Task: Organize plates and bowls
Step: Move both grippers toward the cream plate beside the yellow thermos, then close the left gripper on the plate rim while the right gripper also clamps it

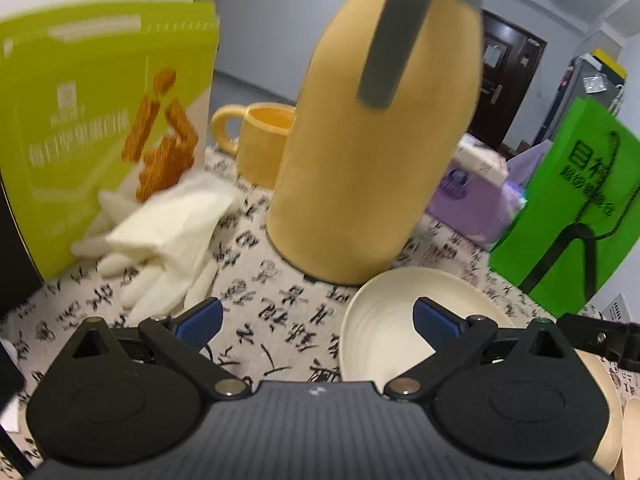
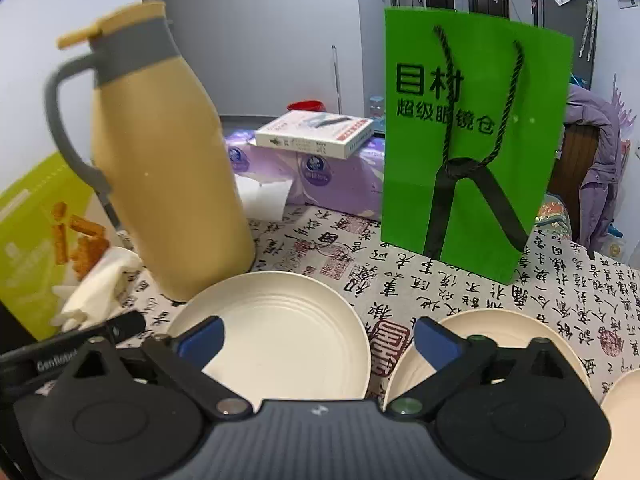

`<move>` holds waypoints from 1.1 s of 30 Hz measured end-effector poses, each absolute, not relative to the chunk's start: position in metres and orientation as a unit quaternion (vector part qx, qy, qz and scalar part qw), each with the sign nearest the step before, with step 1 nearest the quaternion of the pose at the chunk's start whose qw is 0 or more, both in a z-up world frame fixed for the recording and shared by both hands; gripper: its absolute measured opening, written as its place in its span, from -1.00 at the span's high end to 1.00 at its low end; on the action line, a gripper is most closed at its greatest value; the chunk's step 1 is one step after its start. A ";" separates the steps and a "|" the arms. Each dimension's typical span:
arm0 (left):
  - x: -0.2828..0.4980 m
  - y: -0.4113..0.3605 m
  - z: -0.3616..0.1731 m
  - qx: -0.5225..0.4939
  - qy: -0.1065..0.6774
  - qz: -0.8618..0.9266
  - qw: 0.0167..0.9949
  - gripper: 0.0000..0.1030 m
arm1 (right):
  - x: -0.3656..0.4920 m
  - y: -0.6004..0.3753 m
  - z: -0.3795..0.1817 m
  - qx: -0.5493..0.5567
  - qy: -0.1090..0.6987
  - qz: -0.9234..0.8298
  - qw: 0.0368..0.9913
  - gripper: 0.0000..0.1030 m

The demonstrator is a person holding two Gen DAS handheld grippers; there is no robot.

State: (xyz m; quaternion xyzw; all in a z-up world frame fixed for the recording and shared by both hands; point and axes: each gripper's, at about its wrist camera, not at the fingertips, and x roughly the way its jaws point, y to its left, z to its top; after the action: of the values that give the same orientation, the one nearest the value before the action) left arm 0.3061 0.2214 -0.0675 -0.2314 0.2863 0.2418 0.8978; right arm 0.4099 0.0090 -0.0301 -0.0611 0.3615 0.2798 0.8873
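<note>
A cream ridged plate [image 2: 280,336] lies on the calligraphy-print cloth just in front of the yellow jug. My right gripper [image 2: 316,342] is open above its near half, nothing between the blue pads. A second cream plate [image 2: 492,326] lies to its right, under the right finger, and the rim of a third dish [image 2: 624,396] shows at the right edge. In the left wrist view the first plate [image 1: 384,320] sits low right; my left gripper [image 1: 318,320] is open over the cloth at the plate's left rim, its right pad above the plate. More cream dishes [image 1: 608,408] lie at the right edge.
A tall yellow jug [image 2: 168,184] with a grey handle stands behind the plate. A green paper bag [image 2: 472,140] stands at the back right. A lime snack box [image 1: 96,120], white gloves [image 1: 168,232], a yellow mug [image 1: 260,140] and purple tissue packs [image 2: 320,176] crowd the back.
</note>
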 end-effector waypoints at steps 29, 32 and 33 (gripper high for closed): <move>0.329 0.214 -0.102 -0.198 0.366 0.226 0.881 -0.27 | 0.462 0.052 -0.101 -0.141 0.446 0.260 0.845 0.04; 0.329 0.215 -0.101 -0.202 0.365 0.223 0.881 -0.19 | 0.462 0.053 -0.100 -0.142 0.447 0.258 0.845 0.05; 0.329 0.214 -0.101 -0.201 0.366 0.223 0.881 -0.17 | 0.462 0.053 -0.100 -0.141 0.447 0.258 0.845 0.08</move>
State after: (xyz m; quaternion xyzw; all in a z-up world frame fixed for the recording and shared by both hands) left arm 0.3286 0.2145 -0.1012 -0.2014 0.3656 0.2228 0.8810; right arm 0.4617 0.0529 -0.1000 -0.1413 0.4471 0.2576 0.8448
